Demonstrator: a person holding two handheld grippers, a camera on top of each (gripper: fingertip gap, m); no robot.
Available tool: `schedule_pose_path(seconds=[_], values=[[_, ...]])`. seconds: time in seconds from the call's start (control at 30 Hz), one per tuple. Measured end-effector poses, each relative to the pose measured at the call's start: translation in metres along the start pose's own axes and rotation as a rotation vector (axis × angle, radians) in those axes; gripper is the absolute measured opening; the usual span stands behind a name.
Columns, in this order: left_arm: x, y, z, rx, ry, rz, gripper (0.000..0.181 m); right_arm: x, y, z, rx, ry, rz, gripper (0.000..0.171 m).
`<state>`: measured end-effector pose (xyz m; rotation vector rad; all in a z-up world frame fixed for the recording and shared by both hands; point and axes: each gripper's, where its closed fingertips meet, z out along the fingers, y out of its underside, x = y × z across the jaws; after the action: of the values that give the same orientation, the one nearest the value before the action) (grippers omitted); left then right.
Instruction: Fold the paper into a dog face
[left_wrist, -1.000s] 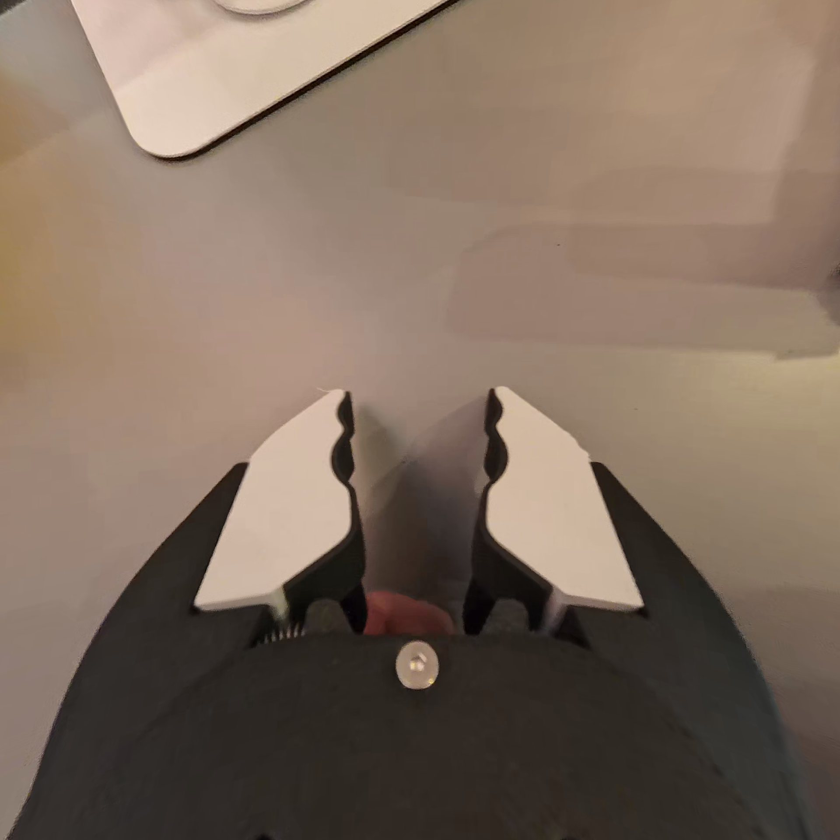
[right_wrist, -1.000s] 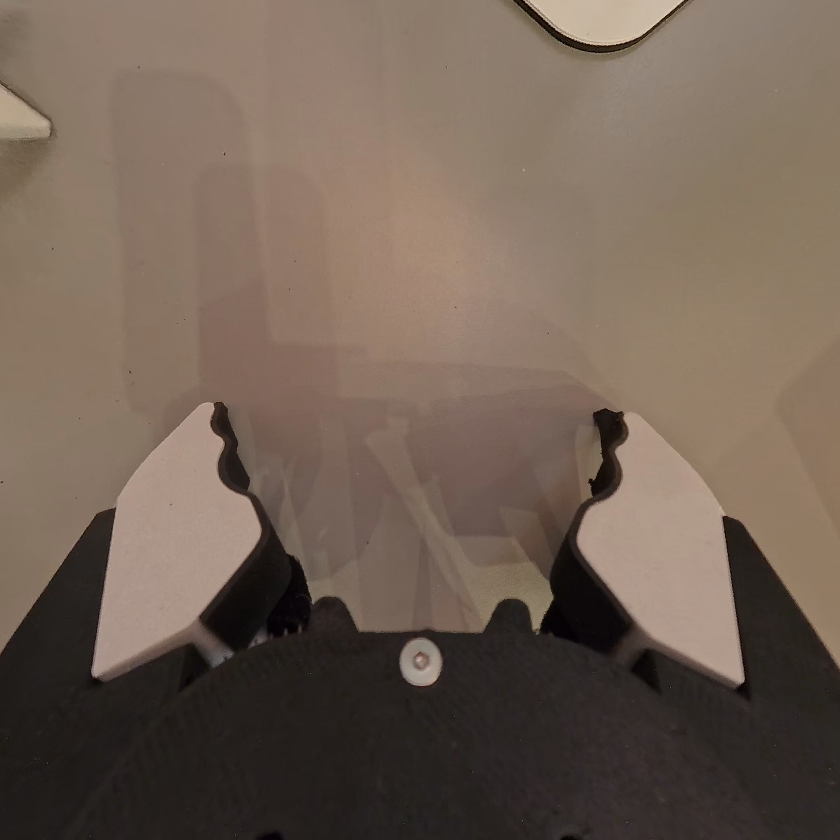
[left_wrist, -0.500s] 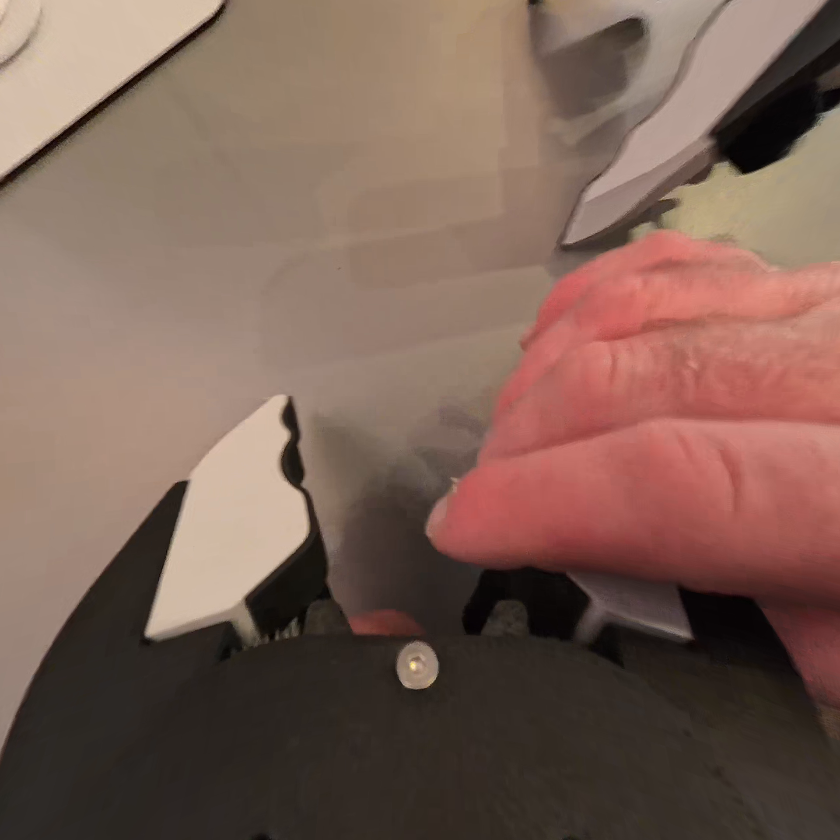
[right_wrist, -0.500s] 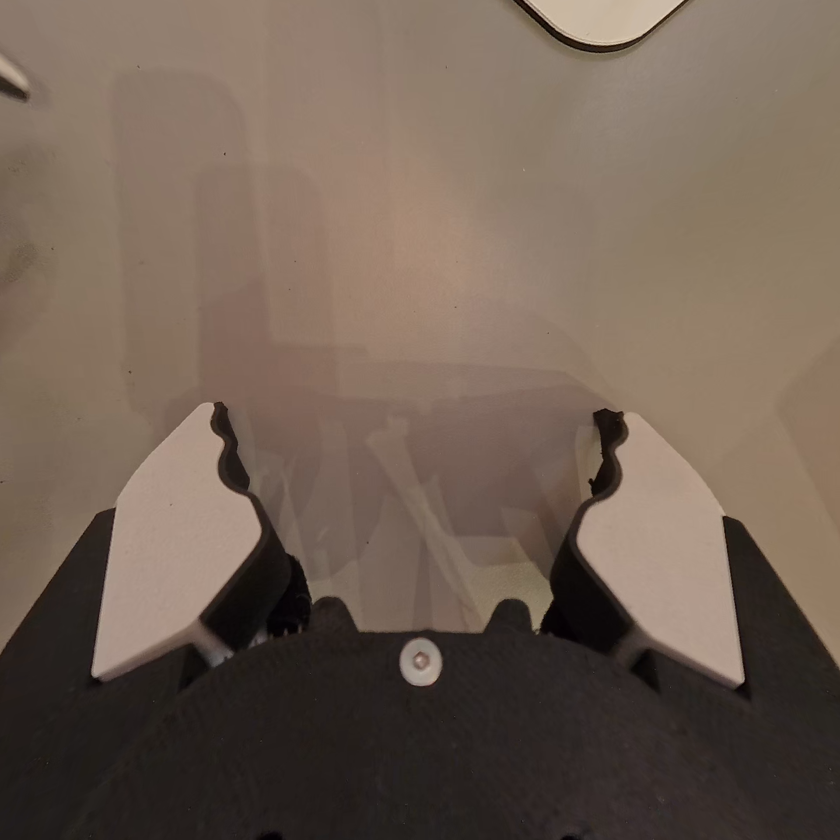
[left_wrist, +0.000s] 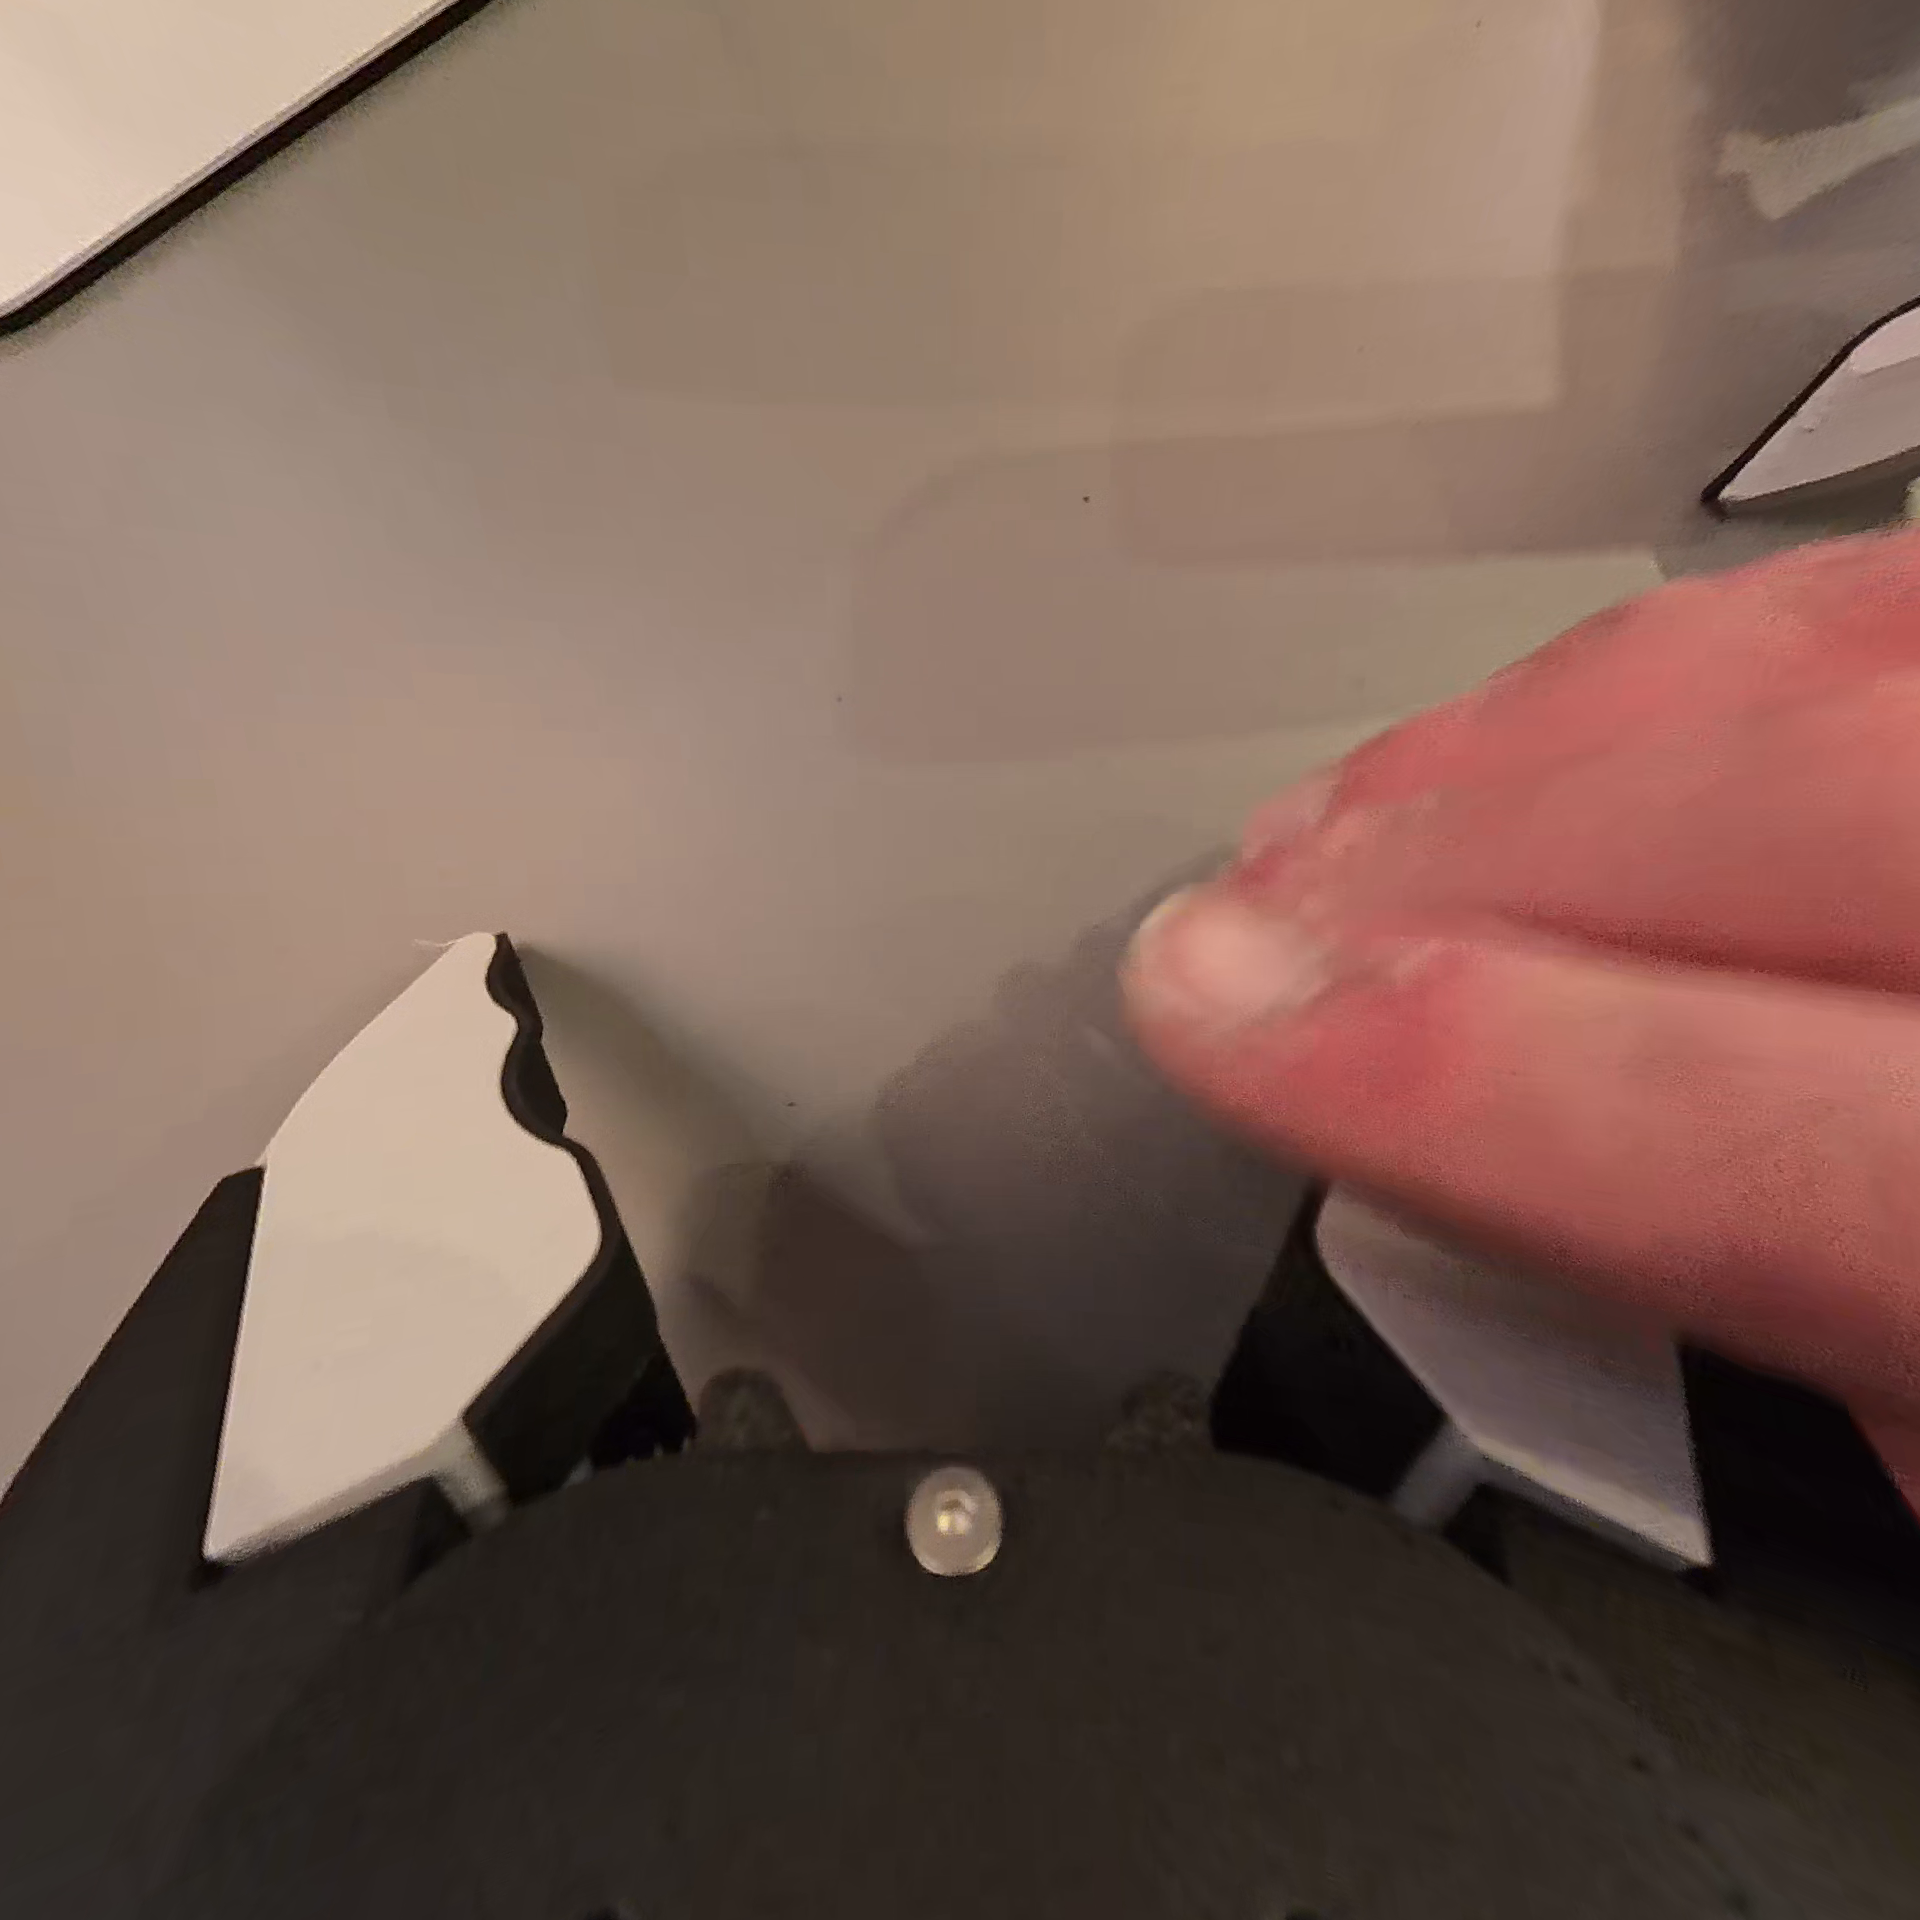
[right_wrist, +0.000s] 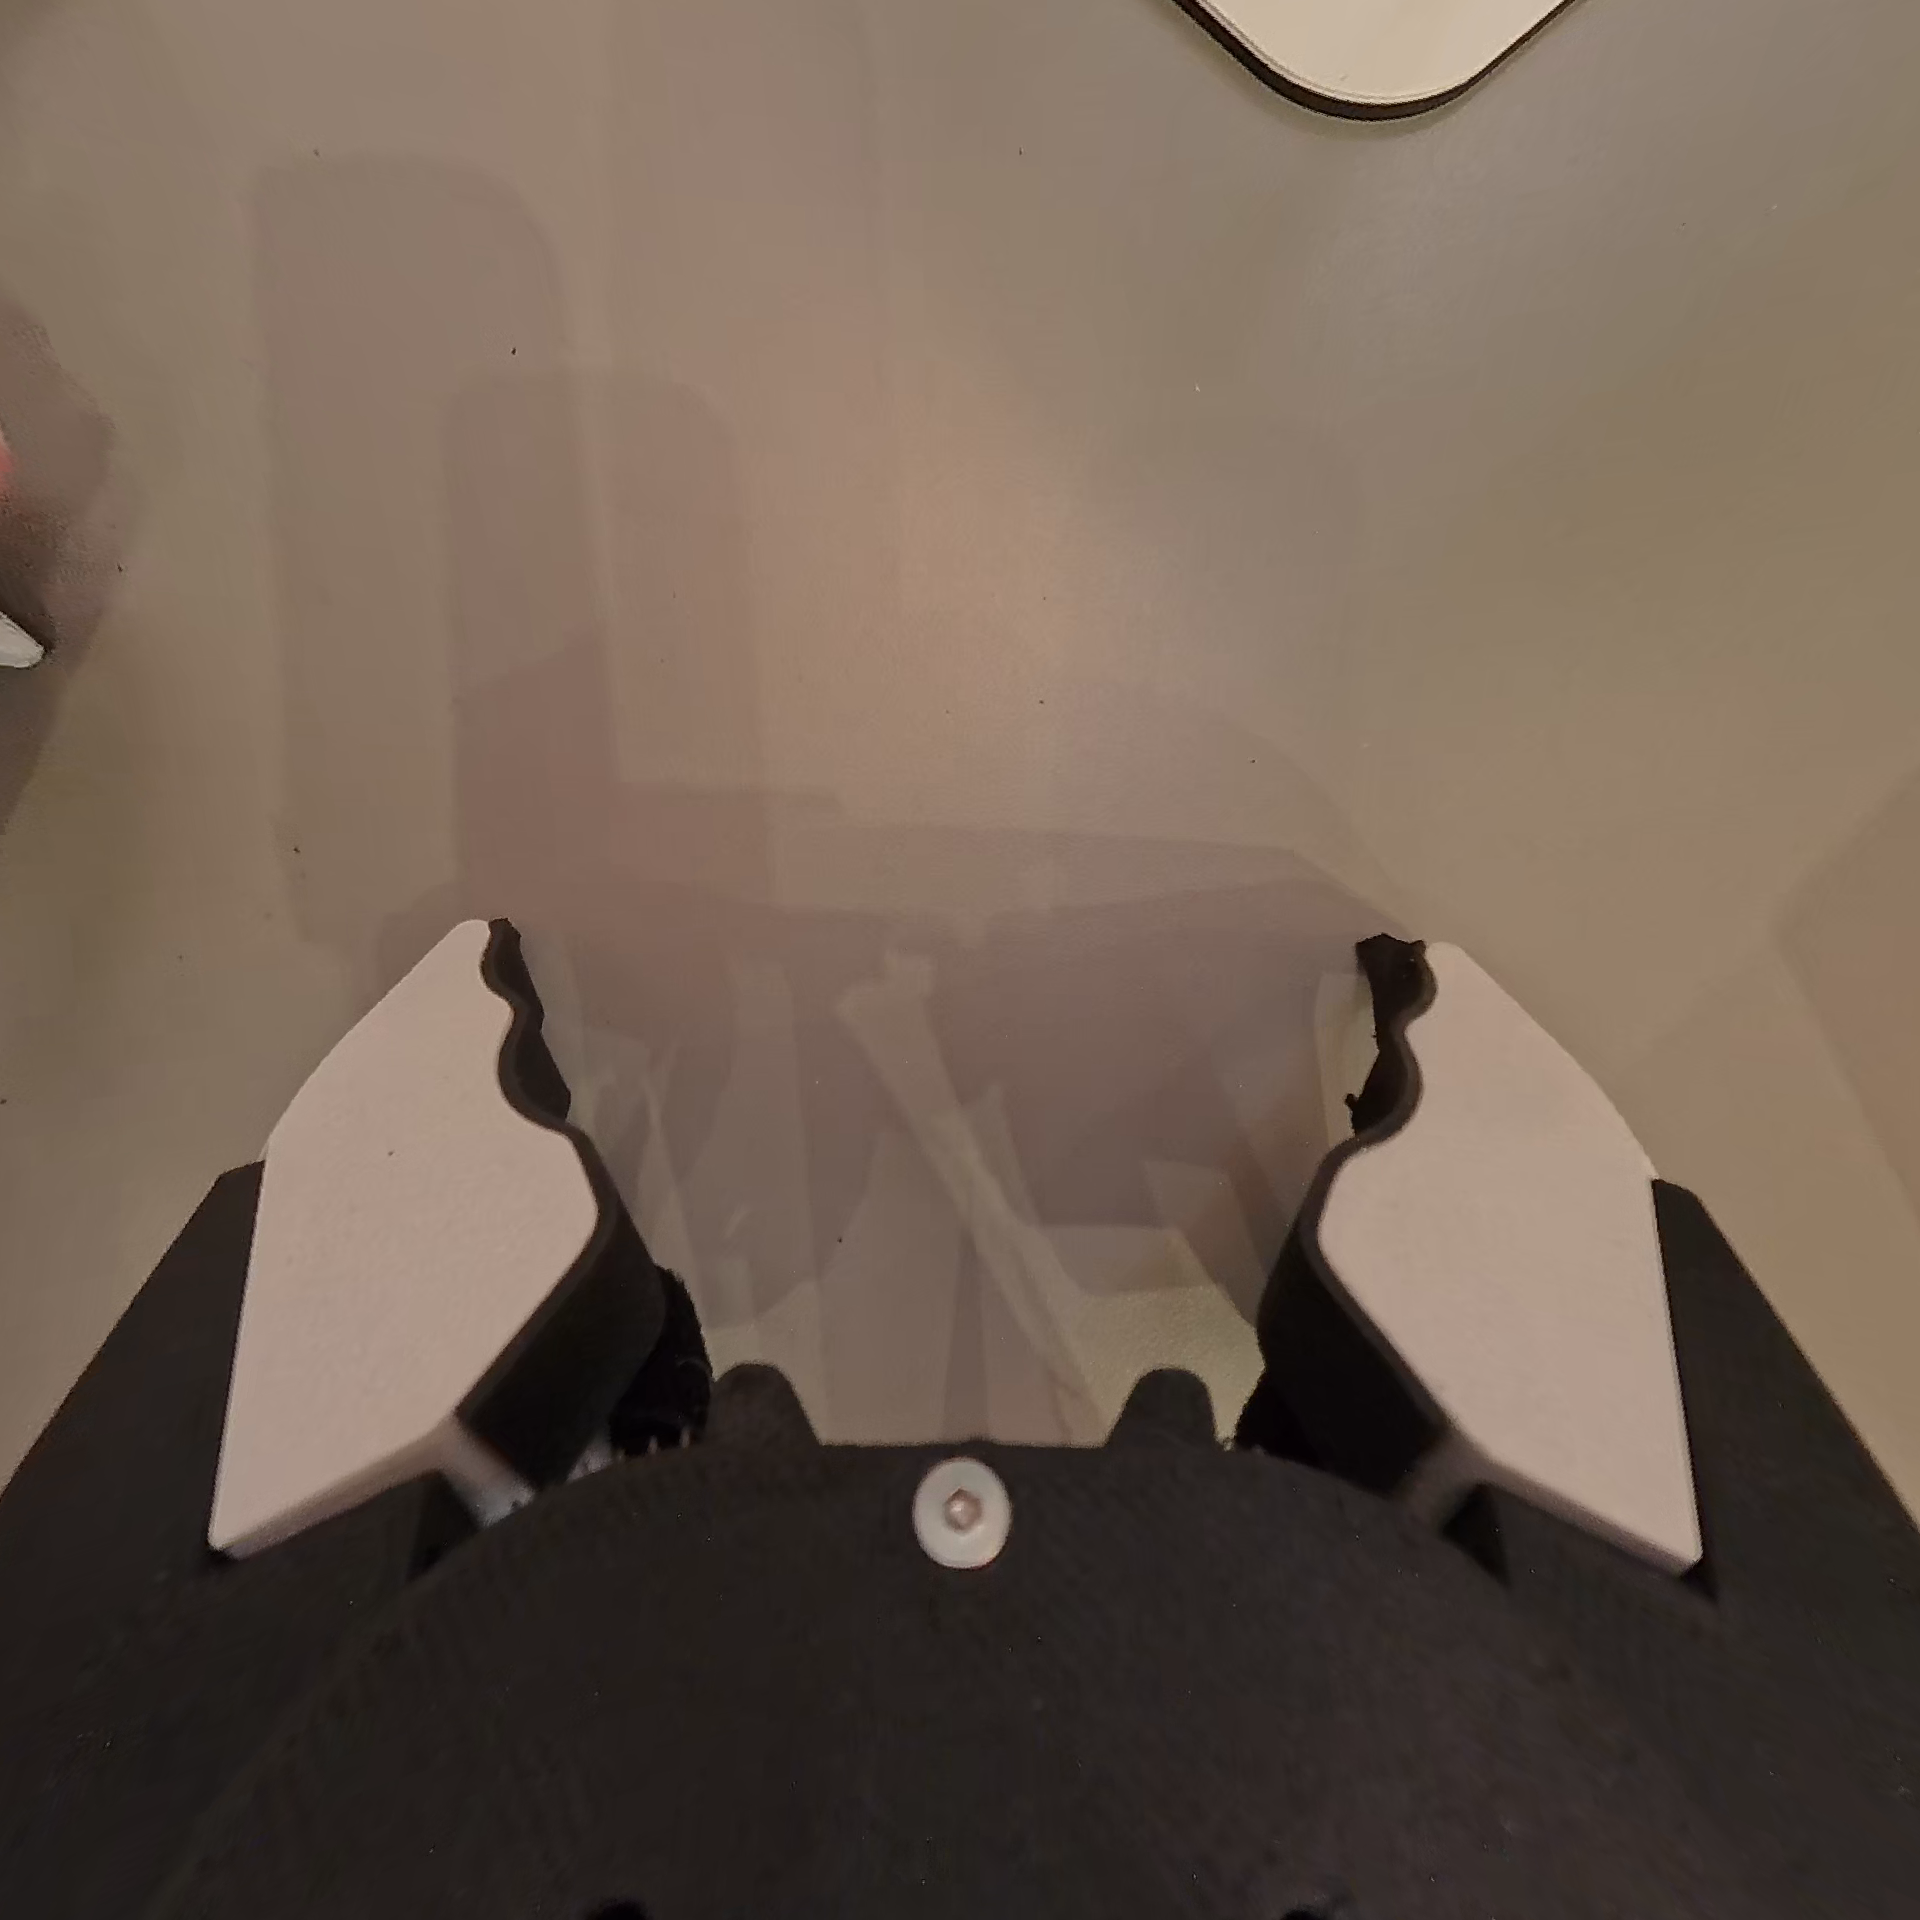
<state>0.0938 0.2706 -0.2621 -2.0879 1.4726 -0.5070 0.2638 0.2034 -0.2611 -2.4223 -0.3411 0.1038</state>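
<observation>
1. Left wrist view shows us the left gripper low over the grey desk, its white fingers spread well apart with nothing between them.
2. We see a bare hand, blurred, reaching in from the right edge; it covers the tip of the gripper's right-side finger, so we cannot tell whether it touches it.
3. Beyond the left gripper, toward the upper left corner, lies a white board with a dark rim, flat on the desk.
4. At the right edge, just beyond the hand, we see a white tip with a black edge.
5. In the right wrist view the right gripper also stands wide apart and empty above the desk.
6. Ahead of it, at the top edge, we see the rounded corner of the white board.
7. The paper shows in neither view, so we cannot tell where it is.
</observation>
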Motion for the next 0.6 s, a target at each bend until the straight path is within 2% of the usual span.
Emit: schedule_pose_path(seconds=[0.03,0.6], values=[[0.0001,0.0001,0.0,-0.001,0.0,0.001,0.146,0.0,-0.0001,-0.0001,0.0,0.0,0.0,0.146],[-0.0021,0.0023,-0.0001,0.002,0.001,0.001,0.146,0.0004,0.0001,-0.0001,0.0,0.0,0.0,0.146]])
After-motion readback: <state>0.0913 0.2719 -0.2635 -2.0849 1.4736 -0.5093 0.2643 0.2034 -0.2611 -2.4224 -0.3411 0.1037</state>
